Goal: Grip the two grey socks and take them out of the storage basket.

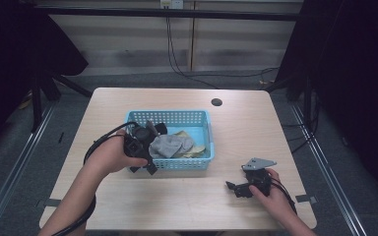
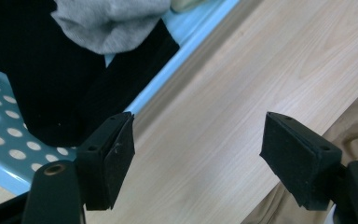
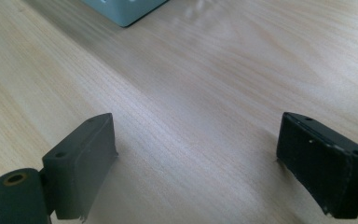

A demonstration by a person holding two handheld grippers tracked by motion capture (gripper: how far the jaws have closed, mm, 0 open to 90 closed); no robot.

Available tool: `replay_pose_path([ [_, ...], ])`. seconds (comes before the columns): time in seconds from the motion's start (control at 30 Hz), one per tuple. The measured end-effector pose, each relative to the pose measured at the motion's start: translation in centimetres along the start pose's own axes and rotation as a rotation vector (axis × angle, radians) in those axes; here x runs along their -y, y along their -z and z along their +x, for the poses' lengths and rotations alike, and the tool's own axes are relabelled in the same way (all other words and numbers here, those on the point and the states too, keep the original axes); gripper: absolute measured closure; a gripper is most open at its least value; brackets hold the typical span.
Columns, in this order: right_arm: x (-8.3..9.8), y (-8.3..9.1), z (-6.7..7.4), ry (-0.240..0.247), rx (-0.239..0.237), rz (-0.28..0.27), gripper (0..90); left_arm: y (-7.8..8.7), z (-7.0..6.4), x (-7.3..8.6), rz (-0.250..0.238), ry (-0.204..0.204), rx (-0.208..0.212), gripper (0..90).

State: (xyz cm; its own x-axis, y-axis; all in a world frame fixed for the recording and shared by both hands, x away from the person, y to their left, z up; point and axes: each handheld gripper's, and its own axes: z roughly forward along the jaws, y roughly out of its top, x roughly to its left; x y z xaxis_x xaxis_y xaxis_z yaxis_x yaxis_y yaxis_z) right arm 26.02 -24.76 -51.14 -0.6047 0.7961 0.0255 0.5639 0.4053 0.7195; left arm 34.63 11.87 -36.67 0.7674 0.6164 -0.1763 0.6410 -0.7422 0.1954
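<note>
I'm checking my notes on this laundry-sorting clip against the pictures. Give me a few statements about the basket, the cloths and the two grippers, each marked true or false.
1. The blue basket stands on the wooden table. True.
2. A grey cloth lies in the basket. True.
3. The left gripper is shut on the grey cloth. False: its jaws stand open with nothing between them.
4. The right gripper is inside the basket. False: it is low over bare table, to the right of the basket, jaws open.
5. A black cloth hangs over the basket's near edge. True.
</note>
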Motion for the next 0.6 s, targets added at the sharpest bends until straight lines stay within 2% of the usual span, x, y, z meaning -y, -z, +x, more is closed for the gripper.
replay_pose_path([
  [0.23, 0.0, 0.0, 0.0, 0.001, 0.0, 0.0, 11.1, 0.4, 0.7, -1.0, -0.026, 0.029, -0.022, 25.0],
  [0.43, 0.0, 0.0, 0.0, 0.0, 0.0, 0.001, 11.1, 0.4, 1.6, -2.2, -0.046, 0.063, -0.023, 25.0],
  [0.47, 0.0, 0.0, 0.0, 0.0, 0.0, 0.001, 11.1, 0.4, 1.7, -2.4, -0.057, 0.071, -0.026, 25.0],
  [0.5, 0.0, 0.0, 0.0, -0.001, 0.0, 0.001, 11.1, 0.4, 2.0, -2.8, -0.082, 0.099, -0.037, 25.0],
  [0.6, 0.0, 0.0, 0.0, 0.0, 0.0, 0.001, 11.1, 0.2, 2.3, -3.1, -0.085, 0.109, -0.044, 25.0],
])
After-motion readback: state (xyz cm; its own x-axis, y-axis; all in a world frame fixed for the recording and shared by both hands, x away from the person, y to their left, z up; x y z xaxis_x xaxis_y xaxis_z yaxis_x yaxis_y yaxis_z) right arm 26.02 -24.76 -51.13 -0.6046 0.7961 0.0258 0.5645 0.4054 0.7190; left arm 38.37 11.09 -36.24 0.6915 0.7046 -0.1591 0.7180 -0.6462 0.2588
